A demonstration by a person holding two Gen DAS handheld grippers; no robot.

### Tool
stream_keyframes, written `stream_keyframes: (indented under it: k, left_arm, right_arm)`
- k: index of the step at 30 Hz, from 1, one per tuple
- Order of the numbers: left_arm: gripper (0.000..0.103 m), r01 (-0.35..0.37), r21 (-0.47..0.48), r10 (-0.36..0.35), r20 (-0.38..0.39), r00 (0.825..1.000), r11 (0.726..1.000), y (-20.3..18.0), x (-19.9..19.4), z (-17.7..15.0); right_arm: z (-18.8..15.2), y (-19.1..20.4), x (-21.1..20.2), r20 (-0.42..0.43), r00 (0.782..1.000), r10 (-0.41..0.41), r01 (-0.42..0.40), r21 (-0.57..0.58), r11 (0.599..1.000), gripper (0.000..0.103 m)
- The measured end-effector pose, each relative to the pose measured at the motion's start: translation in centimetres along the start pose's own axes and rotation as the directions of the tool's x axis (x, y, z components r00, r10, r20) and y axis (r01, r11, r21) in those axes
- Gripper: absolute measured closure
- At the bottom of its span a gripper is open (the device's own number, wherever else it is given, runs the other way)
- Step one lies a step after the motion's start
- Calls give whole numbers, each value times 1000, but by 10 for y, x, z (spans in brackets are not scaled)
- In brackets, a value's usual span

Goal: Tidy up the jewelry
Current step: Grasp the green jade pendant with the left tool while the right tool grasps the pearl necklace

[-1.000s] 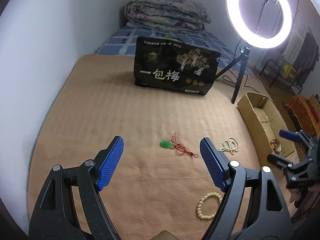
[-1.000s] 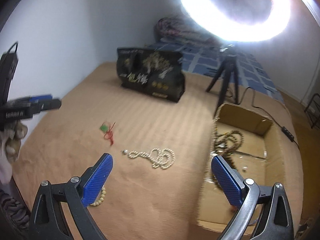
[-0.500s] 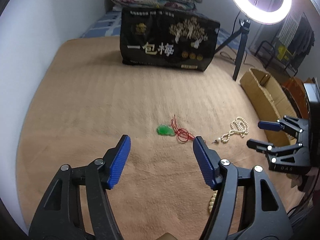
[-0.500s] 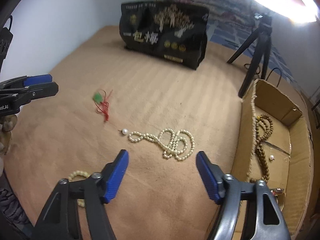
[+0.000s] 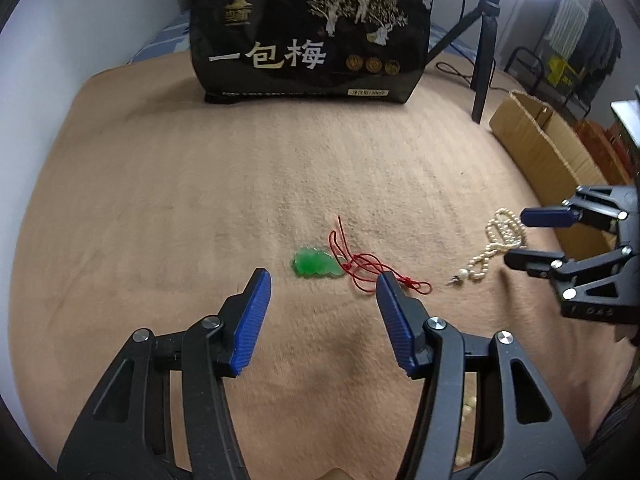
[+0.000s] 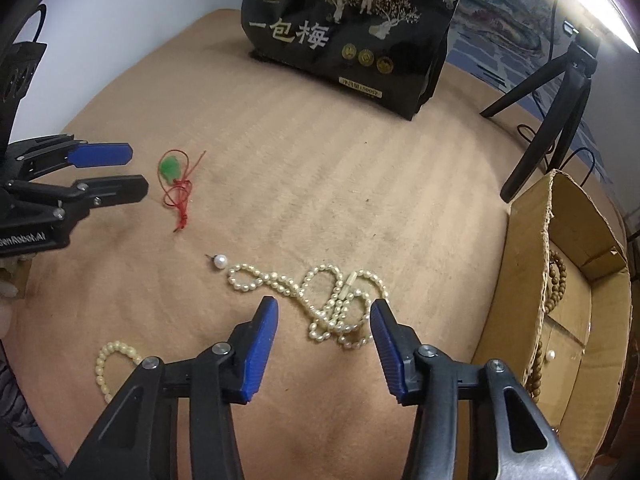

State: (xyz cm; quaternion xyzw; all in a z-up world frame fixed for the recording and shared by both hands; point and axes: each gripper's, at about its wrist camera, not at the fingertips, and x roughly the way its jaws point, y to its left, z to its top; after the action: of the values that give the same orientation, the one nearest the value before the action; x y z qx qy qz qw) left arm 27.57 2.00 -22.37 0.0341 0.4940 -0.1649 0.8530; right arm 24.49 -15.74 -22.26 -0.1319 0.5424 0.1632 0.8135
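Observation:
A green jade pendant [image 5: 316,265] on a red cord [image 5: 362,266] lies on the tan blanket, just ahead of my open left gripper [image 5: 322,286]. It also shows in the right wrist view [image 6: 170,167]. A long pearl necklace [image 6: 320,296] lies coiled just ahead of my open right gripper [image 6: 324,314]; it shows in the left wrist view [image 5: 494,246] too. A small pearl bracelet [image 6: 110,364] lies at the near left. A cardboard box [image 6: 568,300] at the right holds a brown bead string [image 6: 558,276]. Both grippers are empty.
A black snack bag [image 5: 308,36] stands at the back of the blanket [image 5: 160,200]. A ring light tripod [image 6: 556,108] stands behind the box. A wall runs along the left side.
Both grippers have moved forward and down toward the blanket. The left has closed in on the pendant, the right on the pearl necklace. Both stay open.

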Motion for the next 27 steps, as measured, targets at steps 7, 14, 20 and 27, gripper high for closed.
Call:
stream_keyframes:
  k: [7, 14, 20, 27]
  left_arm:
    - [53, -39, 100, 39, 0, 999, 994, -7, 20, 5]
    - [62, -45, 122, 45, 5, 999, 992, -8, 29, 5]
    - [70, -43, 112, 41, 17, 999, 993, -6, 29, 4]
    - [71, -36, 92, 34, 23, 999, 995, -4, 26, 1]
  right_arm:
    - [4, -6, 10, -26, 1000, 5, -6, -9, 1000, 54]
    - [14, -12, 21, -37, 999, 16, -17, -13, 1000, 54]
    - [14, -8, 24, -48, 999, 17, -17, -13, 1000, 53]
    - [14, -4, 26, -33, 996, 80, -80, 11, 997, 87]
